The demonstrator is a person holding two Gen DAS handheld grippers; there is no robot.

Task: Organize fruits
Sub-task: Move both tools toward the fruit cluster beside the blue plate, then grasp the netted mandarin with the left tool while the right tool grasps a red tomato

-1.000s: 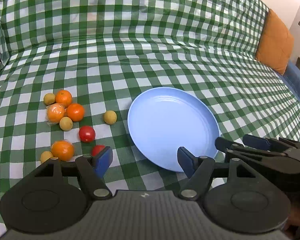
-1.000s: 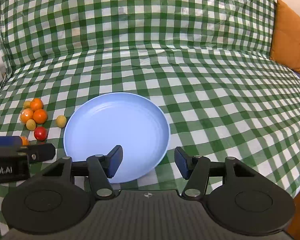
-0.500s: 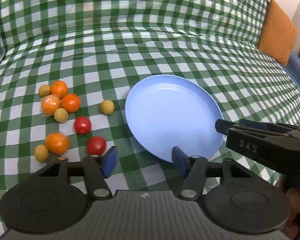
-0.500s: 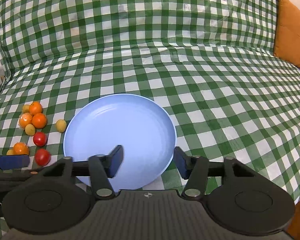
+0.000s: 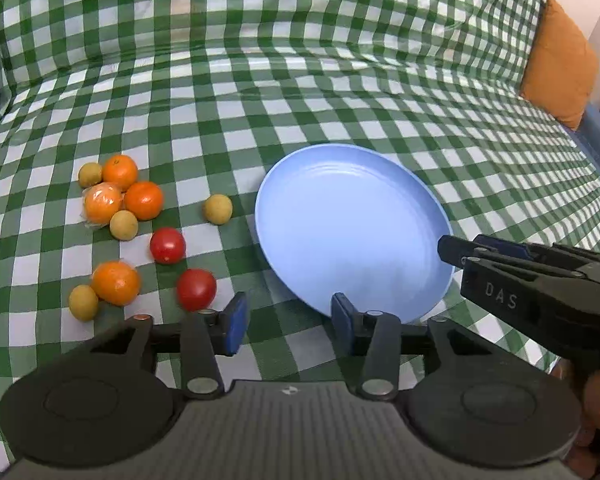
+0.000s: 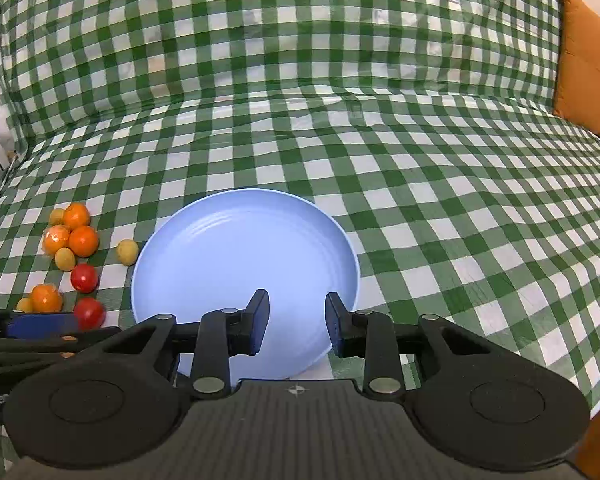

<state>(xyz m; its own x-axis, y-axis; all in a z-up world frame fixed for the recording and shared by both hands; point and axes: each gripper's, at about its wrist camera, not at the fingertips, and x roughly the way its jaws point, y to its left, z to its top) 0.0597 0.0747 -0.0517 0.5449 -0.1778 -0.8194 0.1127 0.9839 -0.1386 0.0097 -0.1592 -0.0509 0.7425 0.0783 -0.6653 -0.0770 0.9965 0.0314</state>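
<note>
Blue and bare, the plate lies flat on the checked sofa cover, an obvious landing spot for the fruit. All of it sits loose to the plate's left: oranges, small yellow fruits and two tomatoes. The left gripper hangs with jaws apart, nearest the near tomato, likely first pick. The right gripper, also open and holding nothing, waits over the plate's near rim.
</note>
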